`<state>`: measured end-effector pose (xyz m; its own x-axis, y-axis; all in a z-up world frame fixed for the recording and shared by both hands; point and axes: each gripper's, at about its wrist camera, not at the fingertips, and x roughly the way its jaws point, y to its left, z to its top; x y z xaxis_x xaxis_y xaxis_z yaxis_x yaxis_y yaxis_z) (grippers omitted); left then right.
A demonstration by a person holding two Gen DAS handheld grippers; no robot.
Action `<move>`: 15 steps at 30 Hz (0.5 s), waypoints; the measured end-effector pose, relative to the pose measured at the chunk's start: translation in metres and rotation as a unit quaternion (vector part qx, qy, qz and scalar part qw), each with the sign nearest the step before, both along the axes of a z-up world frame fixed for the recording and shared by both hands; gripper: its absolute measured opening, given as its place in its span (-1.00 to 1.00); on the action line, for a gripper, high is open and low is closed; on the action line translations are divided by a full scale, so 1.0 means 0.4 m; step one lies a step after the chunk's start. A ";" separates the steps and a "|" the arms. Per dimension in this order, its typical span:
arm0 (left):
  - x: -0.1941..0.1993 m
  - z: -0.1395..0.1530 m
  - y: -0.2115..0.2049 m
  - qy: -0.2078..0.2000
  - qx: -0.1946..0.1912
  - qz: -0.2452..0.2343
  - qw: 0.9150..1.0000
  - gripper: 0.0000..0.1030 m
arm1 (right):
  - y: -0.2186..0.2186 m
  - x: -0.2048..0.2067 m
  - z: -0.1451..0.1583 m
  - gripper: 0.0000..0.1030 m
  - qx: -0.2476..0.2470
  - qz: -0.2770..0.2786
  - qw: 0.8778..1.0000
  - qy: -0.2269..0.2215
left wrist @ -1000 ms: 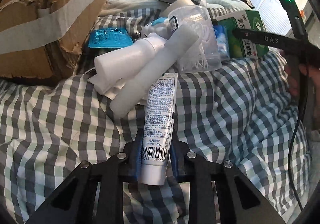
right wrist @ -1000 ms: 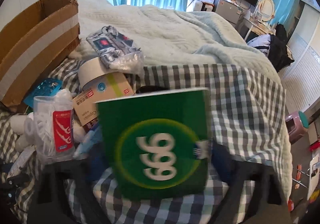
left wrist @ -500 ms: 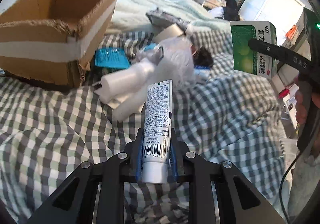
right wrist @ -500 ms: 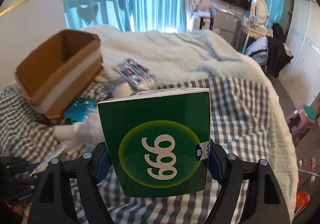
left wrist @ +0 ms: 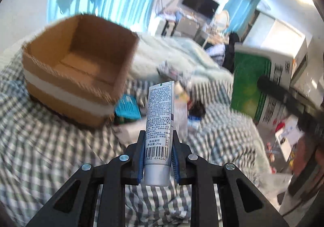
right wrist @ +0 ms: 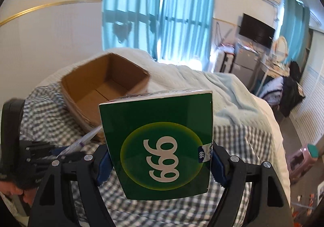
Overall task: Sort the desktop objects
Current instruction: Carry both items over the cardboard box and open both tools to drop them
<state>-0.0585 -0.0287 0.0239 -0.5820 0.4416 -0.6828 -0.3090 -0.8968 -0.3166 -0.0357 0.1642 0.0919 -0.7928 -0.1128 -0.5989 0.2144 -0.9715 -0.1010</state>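
My left tongs clamped the tube, pointing ahead; the cardboard box lay ahead-left, nearer them than my right tongs, which gripped the green carton.

The left gripper is matte black plastic with angular, cut-out arms, blue pads lining its fingers and silver screws at the joints. The right gripper has the same build, and bare skin of the left hand shows beside black housing.
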 end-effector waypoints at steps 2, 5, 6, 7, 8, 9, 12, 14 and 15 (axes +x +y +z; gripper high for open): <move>-0.013 0.041 -0.021 0.020 -0.003 0.013 1.000 -0.57 | -0.045 -0.003 0.025 0.51 -0.004 0.014 1.000 0.007; -0.047 0.093 -0.056 0.040 -0.008 0.035 0.999 -0.57 | -0.104 -0.027 0.058 0.51 -0.013 0.033 0.999 0.010; -0.057 0.103 -0.066 0.044 -0.010 0.042 0.998 -0.57 | -0.117 -0.034 0.065 0.51 -0.017 0.037 0.999 0.009; -0.070 0.111 -0.077 0.048 -0.013 0.051 0.997 -0.57 | -0.139 -0.053 0.073 0.51 -0.023 0.044 0.999 0.007; -0.086 0.118 -0.090 0.049 -0.018 0.059 0.997 -0.57 | -0.159 -0.070 0.078 0.51 -0.026 0.048 0.998 0.006; -0.103 0.121 -0.104 0.050 -0.022 0.071 0.996 -0.57 | -0.170 -0.082 0.079 0.51 -0.030 0.050 0.998 0.004; -0.147 0.115 -0.151 0.059 -0.018 0.104 0.993 -0.57 | -0.222 -0.153 0.069 0.51 -0.049 0.061 0.997 -0.009; -0.189 0.098 -0.176 0.058 -0.023 0.128 0.990 -0.57 | -0.261 -0.219 0.046 0.51 -0.070 0.067 0.995 -0.027; -0.210 0.095 -0.186 0.057 -0.027 0.134 0.989 -0.57 | -0.266 -0.235 0.037 0.51 -0.077 0.069 0.994 -0.034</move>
